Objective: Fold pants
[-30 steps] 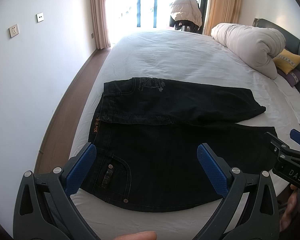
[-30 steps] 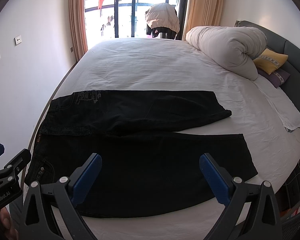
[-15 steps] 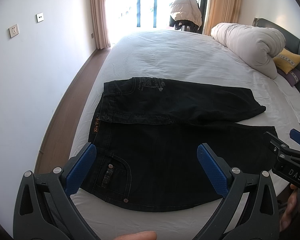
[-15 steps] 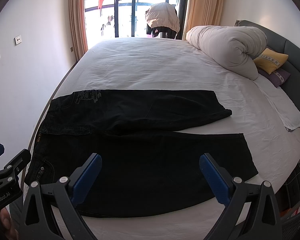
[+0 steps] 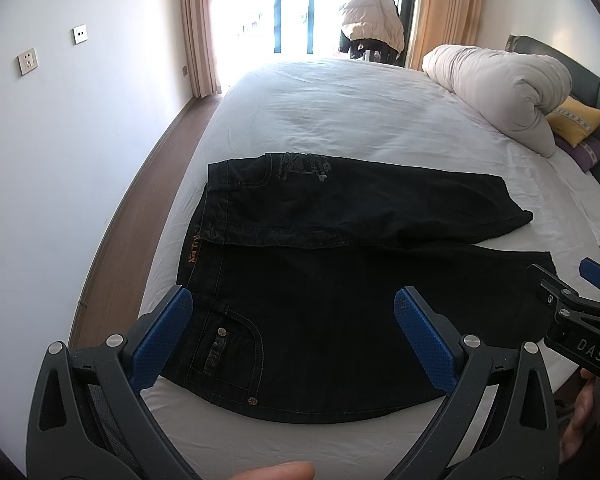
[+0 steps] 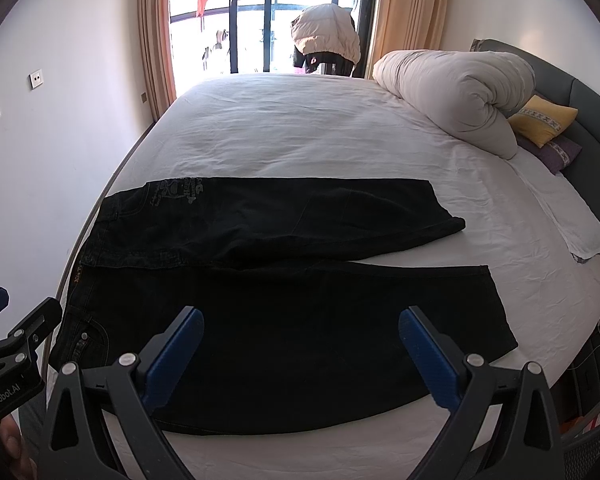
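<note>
Black jeans (image 5: 340, 264) (image 6: 284, 280) lie flat across the near part of the white bed, waistband to the left, both legs stretched to the right and slightly apart at the hems. My left gripper (image 5: 296, 316) hovers open above the waist and front pocket, holding nothing. Over the near leg, my right gripper (image 6: 300, 332) is also open and holds nothing. Each gripper shows at the edge of the other's view.
A rolled white duvet (image 6: 452, 96) and a yellow pillow (image 6: 542, 120) lie at the bed's far right by the dark headboard. A folded white cloth (image 6: 576, 228) rests on the right side. The white wall and wood floor (image 5: 132, 208) run along the left.
</note>
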`<state>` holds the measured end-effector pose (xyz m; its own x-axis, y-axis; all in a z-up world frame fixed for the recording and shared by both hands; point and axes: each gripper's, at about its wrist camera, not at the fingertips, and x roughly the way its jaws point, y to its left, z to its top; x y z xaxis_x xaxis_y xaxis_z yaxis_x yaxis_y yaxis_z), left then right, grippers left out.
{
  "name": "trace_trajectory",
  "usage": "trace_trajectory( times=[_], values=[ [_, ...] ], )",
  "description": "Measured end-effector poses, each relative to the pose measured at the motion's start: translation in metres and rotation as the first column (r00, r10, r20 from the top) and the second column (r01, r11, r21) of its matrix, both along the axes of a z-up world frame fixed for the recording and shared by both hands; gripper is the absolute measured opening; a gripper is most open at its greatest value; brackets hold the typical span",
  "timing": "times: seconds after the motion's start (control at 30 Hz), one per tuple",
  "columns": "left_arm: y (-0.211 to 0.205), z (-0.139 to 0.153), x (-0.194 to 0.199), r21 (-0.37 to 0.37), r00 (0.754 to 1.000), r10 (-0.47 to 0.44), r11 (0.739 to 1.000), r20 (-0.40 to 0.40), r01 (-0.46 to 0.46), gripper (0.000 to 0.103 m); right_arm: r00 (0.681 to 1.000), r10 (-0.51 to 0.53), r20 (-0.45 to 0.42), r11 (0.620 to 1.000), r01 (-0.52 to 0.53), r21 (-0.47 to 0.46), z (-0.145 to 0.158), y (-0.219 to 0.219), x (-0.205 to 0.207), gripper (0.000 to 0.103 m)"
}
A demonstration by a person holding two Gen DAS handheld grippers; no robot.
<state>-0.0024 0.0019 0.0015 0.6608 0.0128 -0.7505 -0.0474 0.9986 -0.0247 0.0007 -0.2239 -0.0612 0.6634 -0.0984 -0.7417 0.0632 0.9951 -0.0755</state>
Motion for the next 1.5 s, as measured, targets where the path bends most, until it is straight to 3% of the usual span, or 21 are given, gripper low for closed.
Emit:
trace_trajectory(
  times=[0.43,0.63,0.77,0.83,0.93,1.07,1.17,1.3,1.4,1.5],
  values=[
    [-0.002,-0.009,-0.005,0.022,1.000,-0.003,1.000,0.006,0.003,0.103,1.000,0.009,-0.015,1.000,-0.009,0.000,-0.008,0.001,0.003,0.101],
    [0.004,-0.015,0.003,0.065,0.997,-0.072,0.995,0.033,0.070,0.103,0.996,0.086,-0.032,0.996,-0.085,0.020,-0.014,-0.002,0.019,0.101],
    [0.030,-0.020,0.043,-0.013,0.989,-0.146,0.989,0.035,0.146,0.103,0.979,0.201,-0.008,0.978,-0.201,0.054,-0.011,-0.008,0.045,0.101],
    [0.041,-0.022,0.070,-0.014,0.981,-0.186,0.982,0.058,0.187,0.103,0.965,0.263,0.010,0.964,-0.263,0.047,-0.007,-0.012,0.066,0.101],
    [0.059,-0.026,0.118,0.051,0.977,-0.201,0.979,0.064,0.198,0.103,0.937,0.348,0.026,0.937,-0.348,-0.011,-0.005,-0.012,0.100,0.100],
    [0.075,-0.037,0.204,0.152,0.968,-0.248,0.956,-0.042,0.252,0.103,0.889,0.458,0.002,0.888,-0.458,-0.049,-0.015,-0.009,0.145,0.099],
    [0.084,-0.057,0.273,0.178,0.930,-0.343,0.915,-0.134,0.363,0.103,0.836,0.545,-0.056,0.834,-0.548,-0.066,-0.030,-0.001,0.181,0.090],
    [0.090,-0.102,0.342,0.118,0.817,-0.489,0.832,-0.305,0.542,0.103,0.755,0.646,-0.112,0.756,-0.653,-0.047,-0.053,0.005,0.226,0.078],
    [0.093,-0.122,0.363,0.076,0.762,-0.545,0.795,-0.349,0.602,0.101,0.698,0.700,-0.151,0.707,-0.708,0.002,-0.071,0.008,0.260,0.068],
    [0.092,-0.134,0.380,0.018,0.710,-0.591,0.764,-0.384,0.645,0.086,0.671,0.723,-0.163,0.683,-0.730,0.030,-0.080,0.007,0.284,0.066]
  ],
)
